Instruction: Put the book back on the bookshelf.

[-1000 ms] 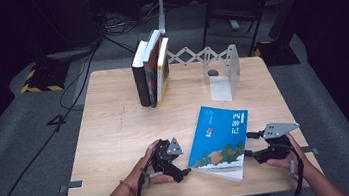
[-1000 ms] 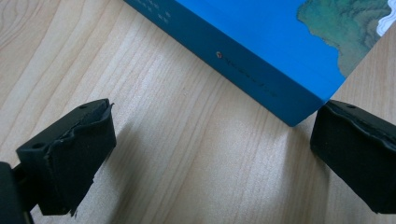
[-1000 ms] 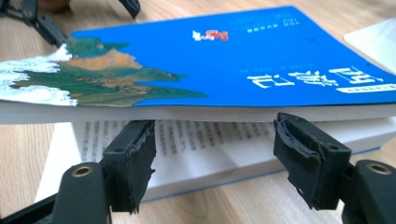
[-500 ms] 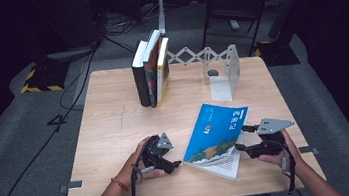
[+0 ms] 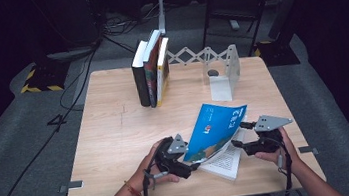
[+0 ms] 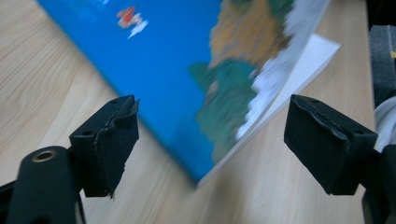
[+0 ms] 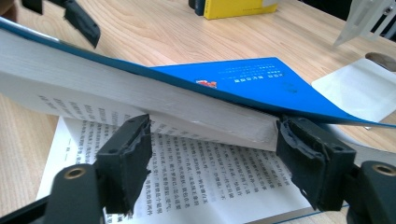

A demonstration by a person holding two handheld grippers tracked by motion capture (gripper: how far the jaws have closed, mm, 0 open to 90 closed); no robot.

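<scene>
Blue book (image 5: 217, 130) propped half open at the bench's (image 5: 116, 135) near edge, between two claws.

Flanked by left claw (image 5: 190, 164) and right claw (image 5: 240, 135), both spread apart, neither clamped. Left jaws just opened further, cover's corner between them, untouched. Farther back: three upright books (image 5: 151, 70), a white bookend (image 5: 224, 71). Printed pages (image 7: 196, 172) seen from the right gripper view.

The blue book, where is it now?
In the high view, the blue book lies partly open near the table's front edge, between the left gripper and right gripper.
</scene>
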